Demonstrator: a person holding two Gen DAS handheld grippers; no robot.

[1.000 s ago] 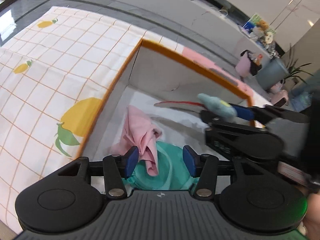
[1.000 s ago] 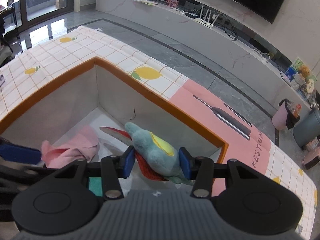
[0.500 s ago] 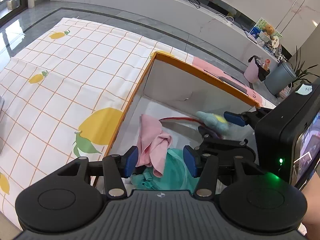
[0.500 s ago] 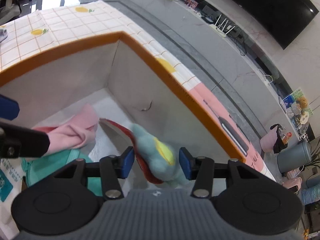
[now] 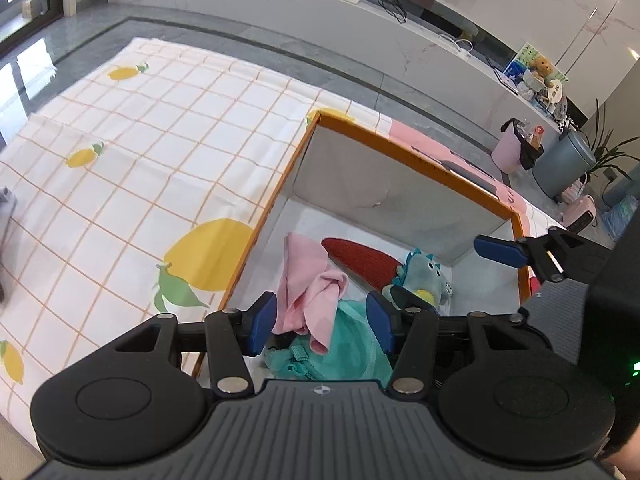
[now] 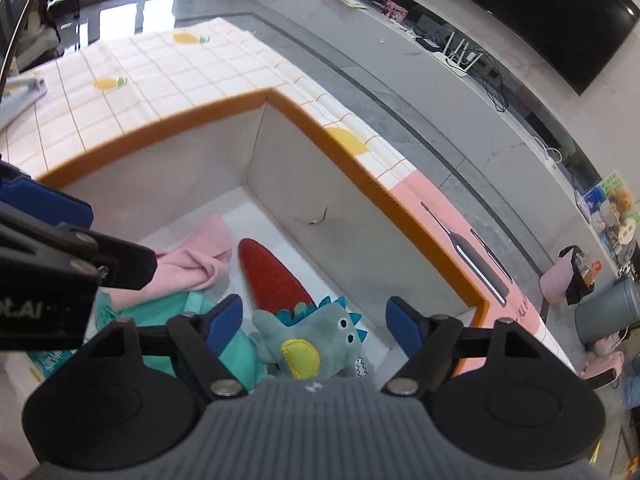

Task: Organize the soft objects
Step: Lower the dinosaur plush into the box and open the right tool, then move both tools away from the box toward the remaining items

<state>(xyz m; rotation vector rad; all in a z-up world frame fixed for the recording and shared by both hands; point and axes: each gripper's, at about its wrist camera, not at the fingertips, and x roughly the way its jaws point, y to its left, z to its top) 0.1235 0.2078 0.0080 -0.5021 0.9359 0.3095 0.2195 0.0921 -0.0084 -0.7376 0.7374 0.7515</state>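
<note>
An orange-rimmed white box (image 5: 404,156) (image 6: 352,148) holds a pink cloth (image 5: 312,284) (image 6: 200,256), a teal bag (image 5: 352,356) (image 6: 240,356), a red flat plush (image 5: 360,256) (image 6: 272,272) and a grey-blue dinosaur plush (image 5: 424,276) (image 6: 312,336). My right gripper (image 6: 316,322) is open and empty, above the dinosaur plush lying in the box. My left gripper (image 5: 320,322) is open and empty, above the pink cloth and teal bag.
The box sits on a lemon-print checked cloth (image 5: 140,160) (image 6: 160,68). A grey item (image 5: 6,208) lies at the cloth's left edge. Beyond are a grey floor, a long white counter (image 5: 360,20), a pink bin (image 5: 508,152) and a grey bin (image 5: 564,164).
My right gripper opened and let go of the dinosaur plush, which now lies in the box. Both grippers have risen and pulled back from the box.
</note>
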